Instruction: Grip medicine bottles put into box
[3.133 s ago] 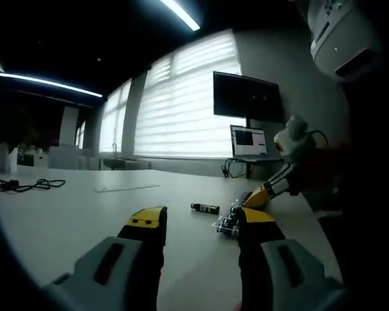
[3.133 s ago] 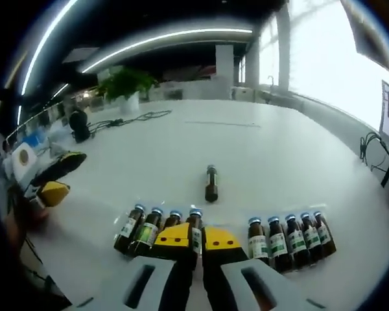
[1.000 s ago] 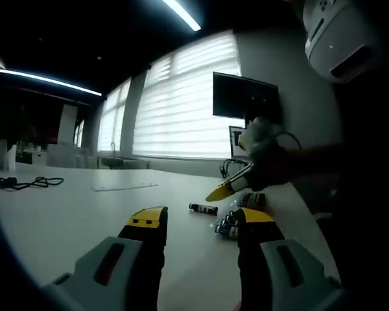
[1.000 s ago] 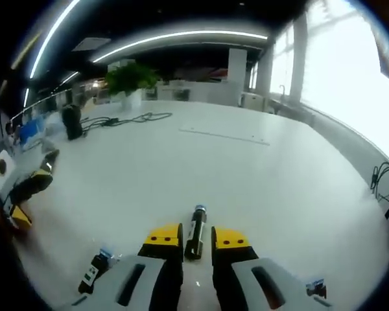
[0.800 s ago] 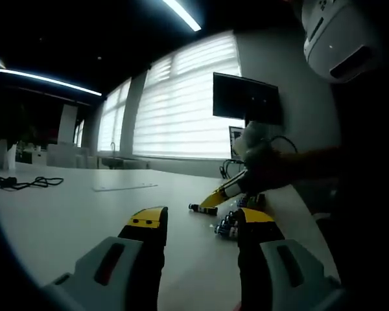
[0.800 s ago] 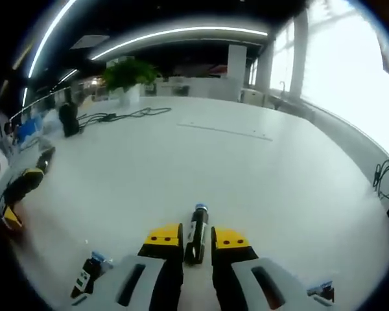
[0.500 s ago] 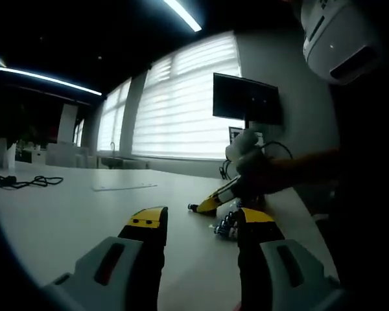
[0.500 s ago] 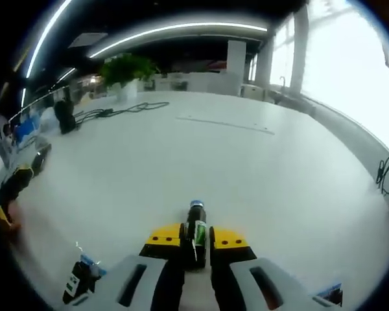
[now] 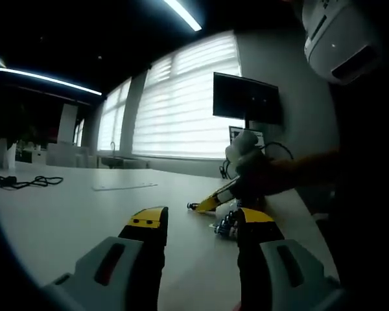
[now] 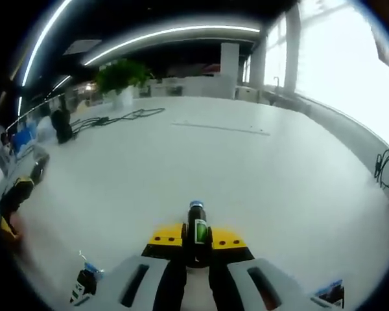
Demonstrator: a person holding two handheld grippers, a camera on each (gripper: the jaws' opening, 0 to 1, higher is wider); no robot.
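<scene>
In the right gripper view my right gripper (image 10: 196,241) is shut on a small brown medicine bottle (image 10: 196,230) with a blue cap and green label; the bottle points forward over the white table (image 10: 259,175). Another bottle (image 10: 83,282) shows at the lower left edge. In the left gripper view my left gripper (image 9: 201,219) stands open above the table with nothing between its jaws. Ahead of it the right gripper (image 9: 211,203) reaches in from the right with the bottle (image 9: 193,207) at its tip. A row of bottles (image 9: 225,225) lies just beside my left gripper's right jaw.
A black cable (image 10: 120,116) and a potted plant (image 10: 118,76) sit at the table's far side. The left gripper (image 10: 14,194) shows at the left edge. A monitor (image 9: 246,97) and a laptop stand by the blinds. A cable (image 9: 26,181) lies far left.
My right gripper left the rows of bottles, moved over the lone bottle lying on the table, shut on it and raised it a little. My left gripper stayed still and open.
</scene>
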